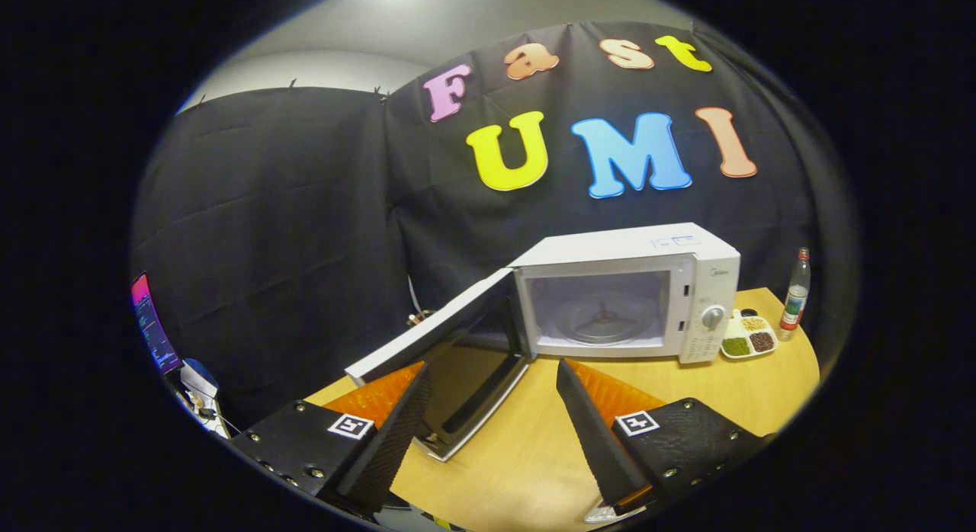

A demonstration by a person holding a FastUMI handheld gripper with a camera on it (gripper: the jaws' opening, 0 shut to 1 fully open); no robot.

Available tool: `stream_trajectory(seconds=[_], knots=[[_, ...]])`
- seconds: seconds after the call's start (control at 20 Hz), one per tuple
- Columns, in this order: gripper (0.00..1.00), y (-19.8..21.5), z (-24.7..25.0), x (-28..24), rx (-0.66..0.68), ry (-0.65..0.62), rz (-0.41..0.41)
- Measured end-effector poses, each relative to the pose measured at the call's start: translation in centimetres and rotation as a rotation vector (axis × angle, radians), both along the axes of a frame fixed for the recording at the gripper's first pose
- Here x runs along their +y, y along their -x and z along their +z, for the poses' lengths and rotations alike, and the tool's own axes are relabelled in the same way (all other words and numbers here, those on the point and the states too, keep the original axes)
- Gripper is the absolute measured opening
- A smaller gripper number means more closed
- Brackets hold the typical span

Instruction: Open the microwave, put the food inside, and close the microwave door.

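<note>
risk: swung door blocks the reach to the food

gripper [492, 410] spread, holding nothing. microwave [648, 288] on desk [518, 456], door [435, 326] wide open just ahead of the fingers. food tray [749, 336] beside microwave's right side; reaching across may clip the door or nearby bottle [794, 296].

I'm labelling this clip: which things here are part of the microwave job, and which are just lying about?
Job: microwave, its open door, food tray, gripper with fingers open and holding nothing.
Lying about: bottle, screen.
</note>
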State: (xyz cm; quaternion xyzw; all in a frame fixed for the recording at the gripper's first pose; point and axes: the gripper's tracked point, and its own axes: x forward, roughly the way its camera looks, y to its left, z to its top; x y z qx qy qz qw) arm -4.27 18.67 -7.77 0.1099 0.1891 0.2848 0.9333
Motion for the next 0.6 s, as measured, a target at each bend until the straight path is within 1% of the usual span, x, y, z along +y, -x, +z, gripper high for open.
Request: stream_trajectory(seconds=[0.25,0.6], knots=[[1.0,-2.0,-4.2,-6.6,0.081,0.033,-0.127],[1.0,-3.0,-10.7,-13.2,0.21,0.104,-0.22]])
